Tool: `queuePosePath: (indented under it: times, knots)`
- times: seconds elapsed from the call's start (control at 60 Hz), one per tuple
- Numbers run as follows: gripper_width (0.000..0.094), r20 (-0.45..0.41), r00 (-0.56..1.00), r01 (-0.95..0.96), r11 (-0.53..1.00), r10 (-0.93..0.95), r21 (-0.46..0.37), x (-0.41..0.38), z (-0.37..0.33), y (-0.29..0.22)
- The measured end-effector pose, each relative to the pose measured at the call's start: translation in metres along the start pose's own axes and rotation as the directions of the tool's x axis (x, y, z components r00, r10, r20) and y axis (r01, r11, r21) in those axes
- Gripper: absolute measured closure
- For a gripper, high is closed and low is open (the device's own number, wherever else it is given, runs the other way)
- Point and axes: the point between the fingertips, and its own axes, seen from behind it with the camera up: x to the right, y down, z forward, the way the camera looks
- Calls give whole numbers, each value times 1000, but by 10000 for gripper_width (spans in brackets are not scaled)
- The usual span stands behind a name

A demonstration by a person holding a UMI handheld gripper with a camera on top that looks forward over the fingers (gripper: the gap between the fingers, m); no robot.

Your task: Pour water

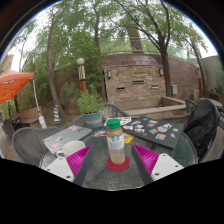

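Note:
A small bottle [115, 140] with an orange cap and a pale label stands upright on a red coaster [118, 161] on a round glass table [100, 172]. My gripper [116, 158] is open, its two magenta pads [78, 158] wide apart. The bottle stands between the fingertips, with a clear gap on each side. Nothing is held.
Metal mesh chairs [28, 142] ring the table. Beyond it lies a second table with papers and small objects [150, 128]. A potted plant [90, 105], a stone fireplace [134, 80] and an orange umbrella [12, 85] stand farther back.

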Motion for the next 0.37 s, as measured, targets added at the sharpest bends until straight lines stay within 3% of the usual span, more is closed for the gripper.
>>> queuePosePath:
  times: [0.217, 0.367]
  knots:
    - [98, 14, 995, 101, 995, -102, 20, -23, -122, 3]
    - [95, -13, 997, 73, 997, -73, 14, -24, -188, 15]
